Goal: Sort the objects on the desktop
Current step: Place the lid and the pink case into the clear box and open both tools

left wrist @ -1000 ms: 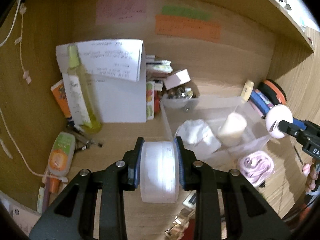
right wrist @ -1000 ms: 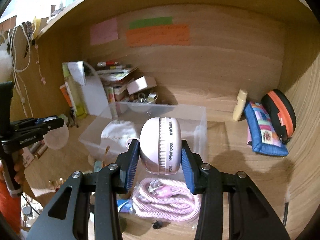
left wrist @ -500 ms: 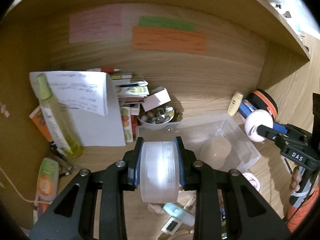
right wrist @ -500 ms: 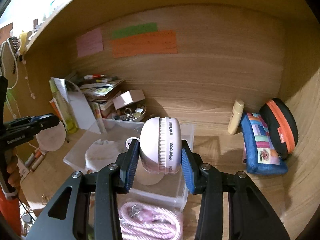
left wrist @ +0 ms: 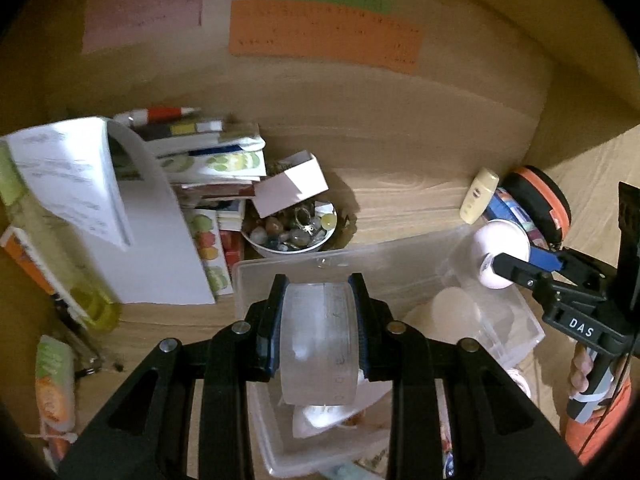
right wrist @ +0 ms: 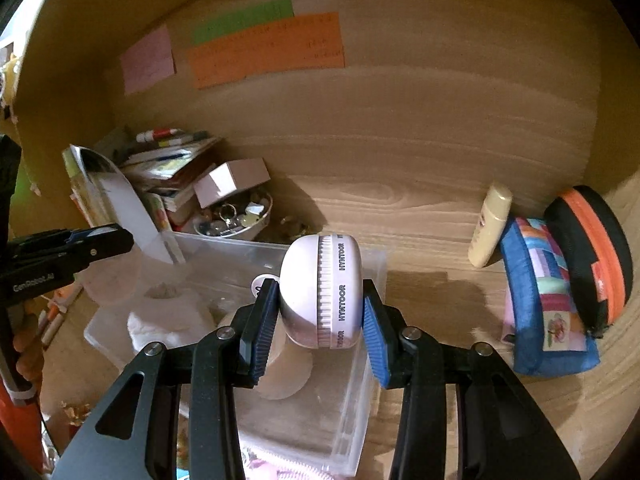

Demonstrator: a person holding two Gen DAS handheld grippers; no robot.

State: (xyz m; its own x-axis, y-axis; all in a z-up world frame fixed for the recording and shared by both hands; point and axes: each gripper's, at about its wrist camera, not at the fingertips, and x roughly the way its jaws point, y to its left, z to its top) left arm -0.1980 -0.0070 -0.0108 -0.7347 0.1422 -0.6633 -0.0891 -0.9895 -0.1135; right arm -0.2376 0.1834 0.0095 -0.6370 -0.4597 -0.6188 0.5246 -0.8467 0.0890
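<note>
Grip status was the same on both sides; the left gripper (left wrist: 320, 324) was clamped on a translucent tape roll (left wrist: 319, 340) across its flat faces, and the right gripper (right wrist: 320, 312) was clamped on a pale pink round case (right wrist: 320, 290), lettered around its ribbed seam, across its domed faces. Both items hung over the clear plastic bin (left wrist: 400, 256), which stood on the desktop near the back wall; the tape roll was above the bin's left end, the pink case above its right half. The bin already contained a crumpled white tissue (right wrist: 168, 320) and a cream-coloured rounded item, not identifiable. A bowl of beads and trinkets (left wrist: 292, 234) stood just behind the bin's back left corner; a blue patterned pouch (right wrist: 548, 292) and a black-and-orange case (right wrist: 592, 256) leaned at the right edge of the desktop.

Handling, as judged: both items appeared light and rigid; the tape roll's smooth plastic sides could slip between the pads, so a hold square across the faces suited it; the pink case looked hard-shelled and curved, so pads centred on the domes would resist its rolling out; neither looked fragile enough to be harmed by a short drop into the bin.
</note>
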